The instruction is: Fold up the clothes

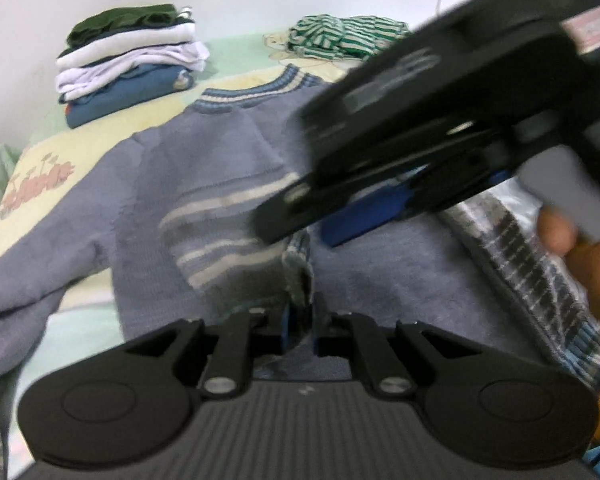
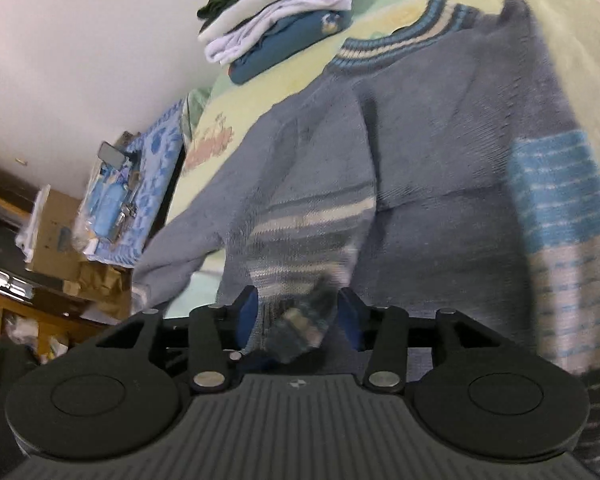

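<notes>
Left wrist: one sweater (image 1: 236, 168), two grippers.

The grey-blue knitted wool sweater (image 2: 440, 152) looks coarse and ribbed, its striped collar band tighter in weave. The pale yellow printed cotton bedsheet (image 1: 52, 168) beneath is smooth and matt. The stack of folded soft cloth garments (image 1: 128, 64) looks limp and fine. Both black gripper bodies are matt ridged plastic with shiny metal pins; brown cardboard boxes (image 2: 60, 236) look dull

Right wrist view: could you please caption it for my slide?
Right claw pinching a blue-grey striped sweater spread on the bed, folded stack behind.
</notes>
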